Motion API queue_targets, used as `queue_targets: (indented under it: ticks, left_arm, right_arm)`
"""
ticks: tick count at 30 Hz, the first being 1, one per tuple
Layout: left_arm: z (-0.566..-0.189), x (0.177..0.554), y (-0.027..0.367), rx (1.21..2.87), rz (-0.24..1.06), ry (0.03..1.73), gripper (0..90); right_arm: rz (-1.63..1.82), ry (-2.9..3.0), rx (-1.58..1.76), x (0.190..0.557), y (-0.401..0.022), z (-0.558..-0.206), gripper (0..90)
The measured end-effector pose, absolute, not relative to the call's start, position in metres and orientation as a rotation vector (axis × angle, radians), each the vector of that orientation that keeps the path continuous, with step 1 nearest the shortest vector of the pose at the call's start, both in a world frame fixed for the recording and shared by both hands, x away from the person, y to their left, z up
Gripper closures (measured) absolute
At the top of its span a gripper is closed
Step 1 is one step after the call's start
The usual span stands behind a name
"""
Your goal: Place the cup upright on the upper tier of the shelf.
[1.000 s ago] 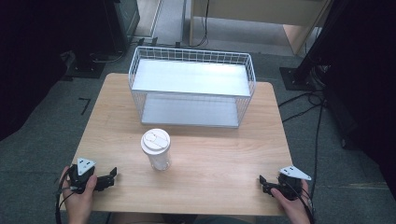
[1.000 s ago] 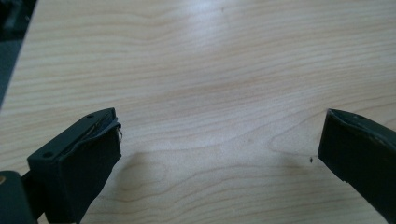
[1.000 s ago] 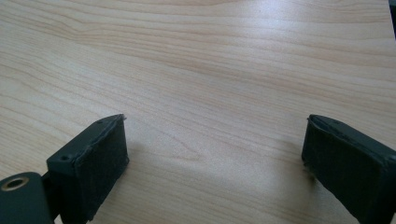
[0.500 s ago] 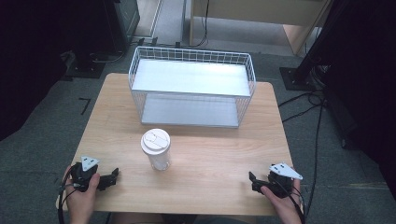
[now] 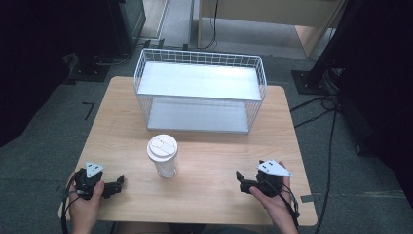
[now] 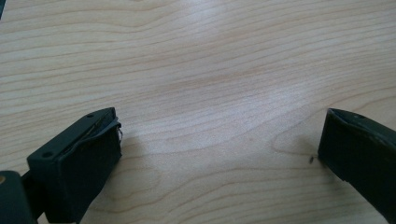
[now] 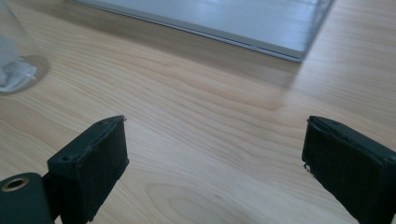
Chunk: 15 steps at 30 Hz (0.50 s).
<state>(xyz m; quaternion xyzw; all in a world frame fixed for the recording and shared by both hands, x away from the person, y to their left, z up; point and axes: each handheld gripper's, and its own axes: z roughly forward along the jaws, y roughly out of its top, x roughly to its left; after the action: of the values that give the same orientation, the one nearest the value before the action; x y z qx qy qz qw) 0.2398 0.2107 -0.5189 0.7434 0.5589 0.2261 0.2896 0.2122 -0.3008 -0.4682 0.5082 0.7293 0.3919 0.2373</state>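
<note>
A clear plastic cup [image 5: 162, 156] with a white lid stands upright on the wooden table [image 5: 214, 195], in front of the wire basket. Its base shows at the left edge of the right gripper view [image 7: 14, 60]. My left gripper [image 5: 119, 185] rests near the table's front left, held by a hand, jaws pointing right toward the cup. It is open over bare wood [image 6: 219, 144]. My right gripper [image 5: 239, 180] is at the front right, pointing left toward the cup. Its jaws [image 7: 215, 149] stand apart, have just closed slightly, and hold nothing.
A white wire basket [image 5: 258, 87] with a pale flat bottom stands at the back middle of the table; its front edge shows in the right gripper view [image 7: 243, 23]. Dark floor, cables [image 5: 321, 107] and furniture legs surround the table.
My right gripper has moved left along the front edge, toward the cup, and risen a little. The left gripper and the cup have stayed put.
</note>
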Motion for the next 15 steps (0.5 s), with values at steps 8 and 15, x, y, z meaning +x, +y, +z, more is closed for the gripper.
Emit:
queue_targets:
  ticks: [8, 15]
  left_arm:
    - [-0.519, 0.241, 0.211, 1.988, 0.603, 1.486, 0.0]
    - [-0.519, 0.241, 0.210, 1.994, 0.599, 1.476, 0.0]
  right_arm:
    - [1.138, 2.053, 1.323, 0.219, -0.263, -0.462, 7.4]
    - [1.195, 2.091, 1.258, 0.221, -0.236, -0.457, 7.4]
